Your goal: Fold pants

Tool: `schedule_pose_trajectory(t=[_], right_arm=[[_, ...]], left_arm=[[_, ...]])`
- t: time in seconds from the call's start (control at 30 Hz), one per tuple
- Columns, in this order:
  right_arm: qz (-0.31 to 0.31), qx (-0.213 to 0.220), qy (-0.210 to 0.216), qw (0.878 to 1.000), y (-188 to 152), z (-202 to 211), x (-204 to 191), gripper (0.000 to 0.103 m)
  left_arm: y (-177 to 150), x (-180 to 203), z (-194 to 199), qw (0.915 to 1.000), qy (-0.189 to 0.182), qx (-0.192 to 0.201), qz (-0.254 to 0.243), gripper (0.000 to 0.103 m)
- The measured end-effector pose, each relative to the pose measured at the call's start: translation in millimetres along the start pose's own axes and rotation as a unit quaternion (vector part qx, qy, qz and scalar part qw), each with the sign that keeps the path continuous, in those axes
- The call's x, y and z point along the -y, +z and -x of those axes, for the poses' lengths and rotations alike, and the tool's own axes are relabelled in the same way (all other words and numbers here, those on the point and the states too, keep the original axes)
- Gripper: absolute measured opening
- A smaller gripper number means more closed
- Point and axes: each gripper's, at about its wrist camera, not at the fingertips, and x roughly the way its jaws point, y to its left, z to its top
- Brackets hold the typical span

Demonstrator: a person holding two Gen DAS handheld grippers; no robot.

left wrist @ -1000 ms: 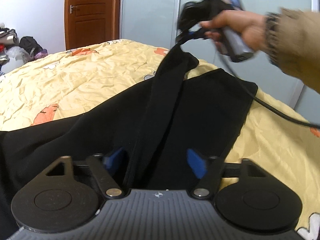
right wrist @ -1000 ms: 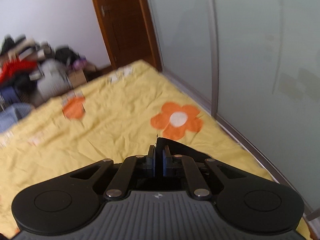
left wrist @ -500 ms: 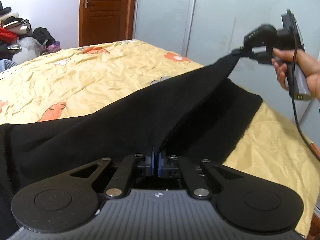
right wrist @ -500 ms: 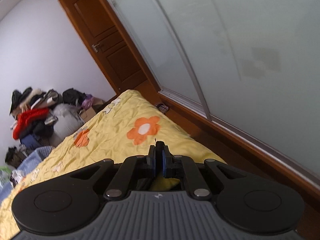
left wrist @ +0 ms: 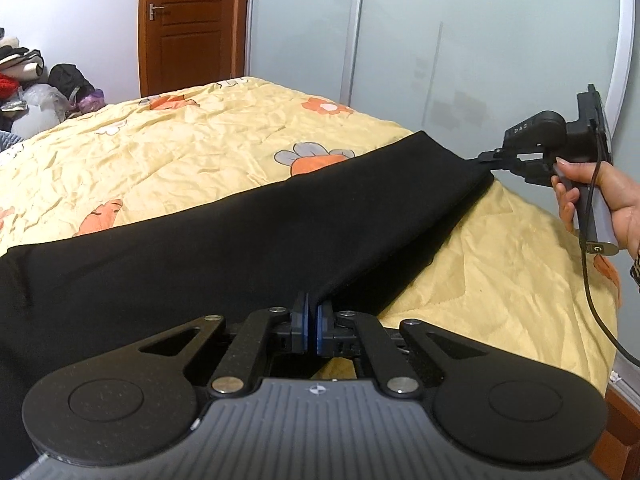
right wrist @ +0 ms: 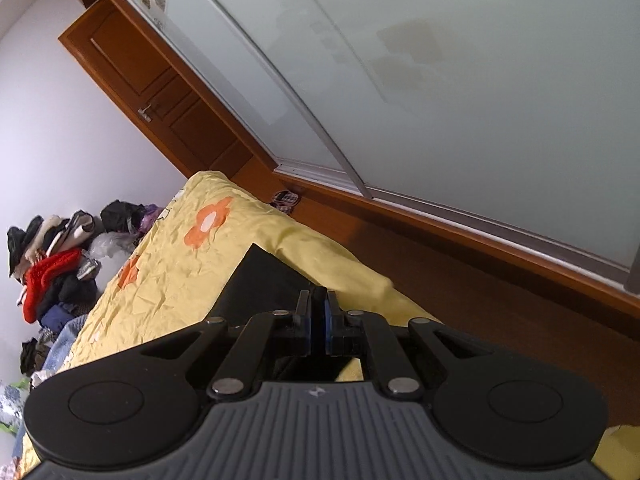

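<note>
Black pants [left wrist: 248, 240] lie stretched across a yellow flowered bedspread [left wrist: 180, 148]. My left gripper [left wrist: 311, 320] is shut on the near edge of the pants fabric. My right gripper [left wrist: 486, 158], held in a hand at the right, is shut on the far hem end of the pant leg and holds it taut near the bed's right edge. In the right wrist view, the right gripper [right wrist: 319, 316] pinches the black pants [right wrist: 260, 280], with the bedspread [right wrist: 168, 280] beneath.
A frosted sliding wardrobe [left wrist: 460, 48] stands behind the bed, with a wooden door [left wrist: 188, 24] to its left. A pile of clothes and bags [left wrist: 36, 84] sits at the far left. The wooden floor [right wrist: 460, 292] runs beside the bed's right edge.
My left gripper closed on the pants edge. My right gripper carried the pant leg end rightward and down, pulling the fabric out flat and taut over the bed.
</note>
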Motion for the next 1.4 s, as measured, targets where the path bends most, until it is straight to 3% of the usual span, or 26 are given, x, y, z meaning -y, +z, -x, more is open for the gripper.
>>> schedule_pose_trajectory(t=[0.33,0.37,0.43,0.47,0.57,0.63,0.7,0.73,0.8,0.83,0.9,0.97,1.07,1.17,1.27,1.33,1.4], right_arm=[[0.032,0.002,-0.020,0.999,-10,1,8,0.007],[0.043,0.003,-0.025,0.999,-10,2,6,0.007],[0.050,0.007,-0.047,0.998,-8,8,4,0.021],[0.052,0.020,-0.066,0.996,-6,12,2,0.023],[0.108,0.107,-0.138,0.979,-9,37,-18,0.027],[0.216,0.093,-0.086,0.968,-23,42,-57,0.027],[0.318,0.015,-0.009,0.948,-47,33,-101,0.027],[0.367,-0.042,0.042,0.928,-66,25,-126,0.027],[0.437,-0.105,0.102,0.888,-102,12,-164,0.027],[0.469,-0.131,0.117,0.866,-121,3,-183,0.027],[0.507,-0.175,0.135,0.833,-146,-16,-207,0.027],[0.534,-0.177,0.129,0.817,-160,-36,-223,0.028],[0.506,-0.171,0.124,0.836,-146,-63,-236,0.028],[0.479,-0.157,0.097,0.858,-134,-82,-238,0.028],[0.488,-0.136,0.105,0.856,-126,-56,-228,0.035],[0.487,-0.135,0.104,0.857,-121,-40,-213,0.058],[0.474,-0.156,0.100,0.861,-114,-37,-194,0.059]], left_arm=[[-4,1,-11,0.9997,0.000,-0.025,0.003,0.005],[-3,1,-9,0.9996,-0.005,-0.026,0.004,0.015],[-1,-1,-2,0.9990,-0.021,-0.036,0.011,0.018],[1,-4,4,0.9985,-0.033,-0.040,0.018,0.023],[7,-17,21,0.9971,-0.055,-0.035,0.038,0.038],[15,-29,31,0.9977,-0.042,-0.022,0.048,0.046],[27,-45,33,0.9978,-0.018,-0.016,0.062,0.052],[33,-54,30,0.9974,-0.006,-0.018,0.070,0.053],[42,-70,16,0.9960,0.019,-0.046,0.074,0.054],[46,-76,4,0.9949,0.030,-0.071,0.066,0.054],[48,-86,-16,0.9912,0.059,-0.102,0.060,0.054],[50,-94,-34,0.9891,0.073,-0.115,0.056,0.054],[56,-108,-56,0.9859,0.095,-0.115,0.075,0.055],[67,-116,-54,0.9836,0.122,-0.099,0.088,0.055],[66,-112,-38,0.9871,0.115,-0.074,0.084,0.061],[65,-107,-36,0.9882,0.115,-0.070,0.073,0.066],[65,-106,-47,0.9874,0.126,-0.077,0.057,0.068]])
